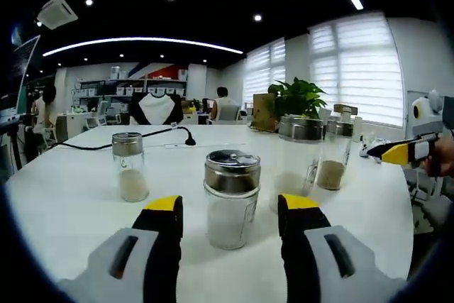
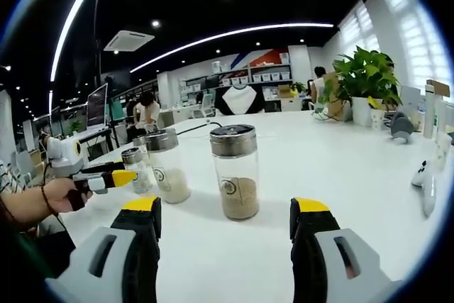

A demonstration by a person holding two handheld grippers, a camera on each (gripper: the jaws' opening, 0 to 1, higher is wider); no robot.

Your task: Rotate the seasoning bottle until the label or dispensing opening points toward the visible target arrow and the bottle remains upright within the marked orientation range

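Left gripper view: the left gripper [image 1: 230,212] rises from the bottom edge with its yellow-tipped jaws spread apart, holding nothing.
Nearest bottle: a seasoning bottle [image 1: 231,199] with a metal shaker lid stands upright on the white table [image 1: 71,204], between the two jaws and slightly beyond their tips; whether either jaw touches the glass cannot be told. It holds a pale powder.
Small jar: a small jar [image 1: 130,166] with a metal cap stands upright to the left, well apart from the nearest bottle, with a little pale powder at its base.
Far bottles: a tall bottle [image 1: 300,157] stands behind and to the right, and just beside it a brown-filled bottle [image 1: 334,154].
Other tool: the right gripper [image 1: 397,151] comes in from the right edge, held by a hand [image 1: 443,157], its yellow tip near the brown-filled bottle but not touching it.
Table extras: a black cable [image 1: 135,136] runs across the far side; a potted plant [image 1: 296,98] stands at the back.
Right gripper view: the right gripper [image 2: 225,219] has its jaws wide apart and empty, with the brown-filled bottle [image 2: 235,171] upright beyond and between them, clear of both tips.
Left side there: the left gripper [image 2: 106,177], in a hand [image 2: 60,195], points at a cluster of jars.
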